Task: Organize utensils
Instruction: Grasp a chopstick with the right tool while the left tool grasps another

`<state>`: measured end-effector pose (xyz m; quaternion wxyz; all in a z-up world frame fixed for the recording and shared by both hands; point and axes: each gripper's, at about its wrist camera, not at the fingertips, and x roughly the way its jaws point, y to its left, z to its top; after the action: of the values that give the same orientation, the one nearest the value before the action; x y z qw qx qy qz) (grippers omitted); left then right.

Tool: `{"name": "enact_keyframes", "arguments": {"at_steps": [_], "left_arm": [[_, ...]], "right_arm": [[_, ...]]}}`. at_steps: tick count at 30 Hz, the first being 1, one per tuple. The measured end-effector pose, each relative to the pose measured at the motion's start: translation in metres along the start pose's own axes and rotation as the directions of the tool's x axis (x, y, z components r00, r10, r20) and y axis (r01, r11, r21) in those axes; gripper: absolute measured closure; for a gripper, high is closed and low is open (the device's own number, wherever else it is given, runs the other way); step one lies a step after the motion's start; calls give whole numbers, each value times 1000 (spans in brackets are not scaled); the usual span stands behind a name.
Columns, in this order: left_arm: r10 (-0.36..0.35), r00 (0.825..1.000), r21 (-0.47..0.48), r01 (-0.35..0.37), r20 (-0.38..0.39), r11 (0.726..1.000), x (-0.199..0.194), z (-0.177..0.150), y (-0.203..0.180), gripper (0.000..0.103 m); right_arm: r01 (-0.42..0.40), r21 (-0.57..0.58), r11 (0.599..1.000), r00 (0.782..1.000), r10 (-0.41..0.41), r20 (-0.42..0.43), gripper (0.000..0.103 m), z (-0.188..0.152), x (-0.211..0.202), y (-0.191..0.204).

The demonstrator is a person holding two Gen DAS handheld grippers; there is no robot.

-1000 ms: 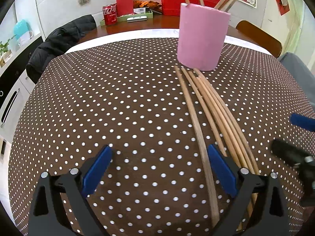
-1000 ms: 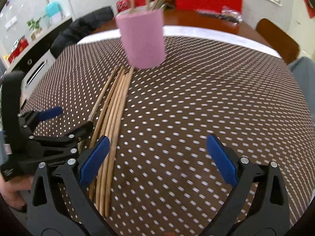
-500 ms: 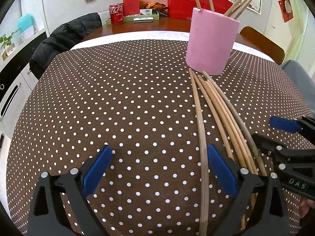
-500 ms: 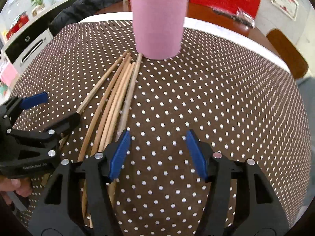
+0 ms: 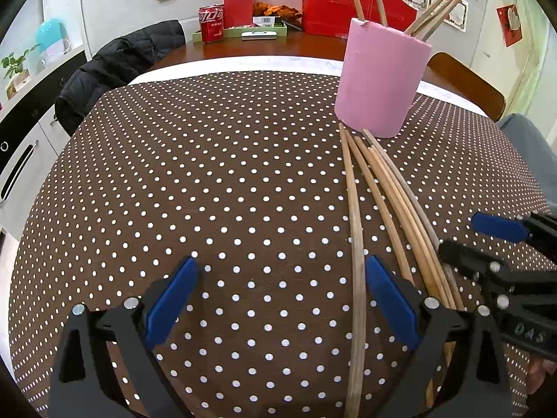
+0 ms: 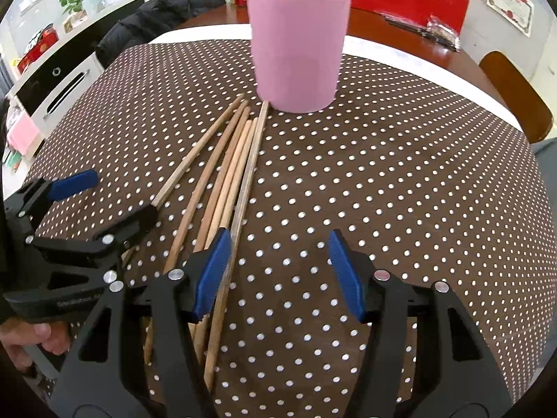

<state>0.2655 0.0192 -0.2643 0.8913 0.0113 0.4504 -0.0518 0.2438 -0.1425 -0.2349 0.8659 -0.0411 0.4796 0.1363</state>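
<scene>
Brown cloth with white dots covers the desk [image 5: 243, 174], whose wooden far end carries a red can [image 5: 211, 23] and a red bag [image 5: 334, 10]. Beside it, a black jacket [image 5: 115, 66] drapes a chair. Loose chopsticks [image 6: 226, 174] fan out from the pink holder [image 6: 297, 48]. Left tongs [image 5: 278, 303] are spread over bare cloth. Right tongs [image 6: 278, 271] are closing with nothing between them, the chopsticks just left of their left pad.

You have six chopsticks [image 6: 222, 177] lying on the table, four more standing in one pink cup [image 6: 297, 48], and two grippers [image 6: 278, 268].
</scene>
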Motion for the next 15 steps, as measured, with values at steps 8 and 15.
{"name": "enact_keyframes", "arguments": {"at_steps": [8, 15], "left_arm": [[-9, 1000, -3, 9, 3, 1000, -1, -1, 1, 7], [34, 999, 49, -33, -21, 998, 7, 8, -9, 7]], "right_arm": [[63, -36, 997, 998, -64, -27, 61, 5, 3, 5], [21, -48, 999, 999, -23, -32, 61, 1, 2, 8]]}}
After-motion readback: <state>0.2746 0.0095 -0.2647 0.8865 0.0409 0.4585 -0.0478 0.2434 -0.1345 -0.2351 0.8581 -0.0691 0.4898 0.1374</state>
